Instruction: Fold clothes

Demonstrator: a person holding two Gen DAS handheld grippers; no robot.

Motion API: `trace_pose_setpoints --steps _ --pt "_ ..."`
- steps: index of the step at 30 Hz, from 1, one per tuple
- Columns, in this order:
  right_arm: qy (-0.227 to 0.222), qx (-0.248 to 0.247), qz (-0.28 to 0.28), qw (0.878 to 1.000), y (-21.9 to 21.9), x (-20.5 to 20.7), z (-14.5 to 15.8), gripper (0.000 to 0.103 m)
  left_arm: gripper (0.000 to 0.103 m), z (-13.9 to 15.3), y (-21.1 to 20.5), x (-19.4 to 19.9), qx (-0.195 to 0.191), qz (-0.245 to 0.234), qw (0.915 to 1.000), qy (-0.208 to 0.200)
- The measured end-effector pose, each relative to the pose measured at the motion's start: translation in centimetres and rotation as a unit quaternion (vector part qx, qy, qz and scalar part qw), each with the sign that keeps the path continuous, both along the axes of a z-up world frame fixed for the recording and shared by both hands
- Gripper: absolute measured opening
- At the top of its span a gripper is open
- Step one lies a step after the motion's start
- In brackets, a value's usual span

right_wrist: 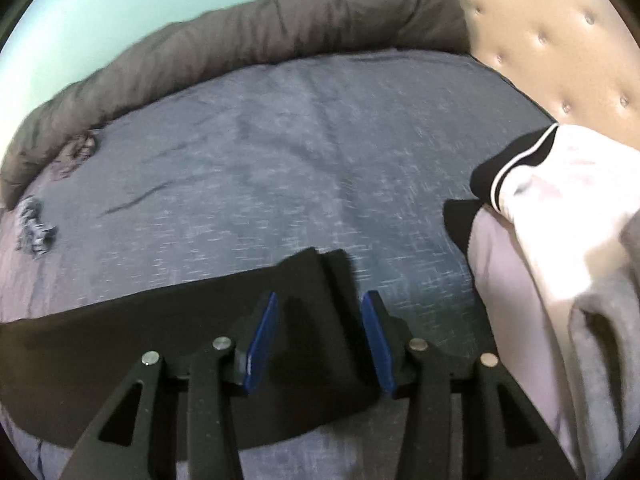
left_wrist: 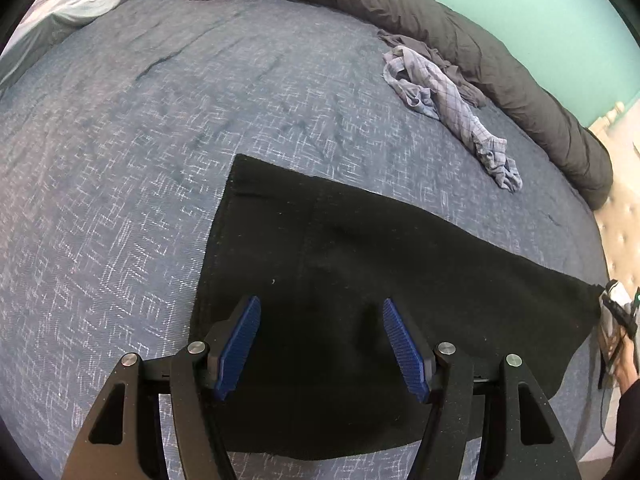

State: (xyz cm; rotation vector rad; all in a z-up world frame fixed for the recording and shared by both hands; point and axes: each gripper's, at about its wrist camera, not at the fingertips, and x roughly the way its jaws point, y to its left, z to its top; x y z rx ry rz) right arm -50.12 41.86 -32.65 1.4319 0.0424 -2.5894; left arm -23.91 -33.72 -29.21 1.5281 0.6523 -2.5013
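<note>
A black garment (left_wrist: pixel 360 260) lies flat on the blue patterned bedspread (left_wrist: pixel 140 140). In the left wrist view its left edge and far corner show. My left gripper (left_wrist: pixel 320 304) hovers over its near part, jaws wide apart, nothing pressed between the blue pads (left_wrist: pixel 240 344). In the right wrist view the same black garment (right_wrist: pixel 160 328) ends in a slightly raised corner. My right gripper (right_wrist: pixel 321 296) stands open around that corner; the pads (right_wrist: pixel 376 336) do not press the fabric.
A crumpled checked garment (left_wrist: pixel 448 96) lies at the far right, beside a rolled dark grey duvet (left_wrist: pixel 500 64). A pile of white, grey and black clothes (right_wrist: pixel 560 208) sits to the right. A beige tufted headboard (right_wrist: pixel 560 40) borders the bed.
</note>
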Motion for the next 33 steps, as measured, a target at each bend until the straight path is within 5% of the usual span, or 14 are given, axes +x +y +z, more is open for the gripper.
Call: trace_pose_setpoints --steps 4,5,6,9,16,23,33 --pt "-0.017 -0.017 -0.011 1.0 0.8 -1.2 -1.4 0.045 0.068 -0.2 0.3 -0.3 -0.004 -0.007 1.0 -0.002" --pt "-0.012 -0.022 -0.007 1.0 0.7 -1.2 -1.5 0.038 0.068 -0.4 0.3 -0.4 -0.005 -0.008 0.9999 -0.004" --pt "-0.007 -0.027 -0.002 1.0 0.7 -1.2 -1.6 0.015 0.068 -0.7 0.3 -0.4 -0.006 -0.009 0.9999 -0.006" --pt "-0.001 -0.012 0.002 1.0 0.3 -1.5 -2.0 0.001 0.068 -1.3 0.5 -0.6 -0.012 -0.012 0.9998 -0.01" --pt "0.056 0.031 -0.058 0.996 2.0 -1.6 -0.1 0.0 0.07 -1.8 1.0 -1.0 -0.03 -0.023 0.9992 -0.015" --pt "0.089 -0.031 -0.015 0.995 0.3 1.9 2.2 0.001 0.07 -1.1 0.8 -0.4 -0.026 -0.015 0.9996 -0.001" --pt "0.041 -0.162 0.097 0.981 -10.0 11.9 2.4 0.001 0.07 1.0 0.9 2.6 -0.014 -0.01 0.9996 0.023"
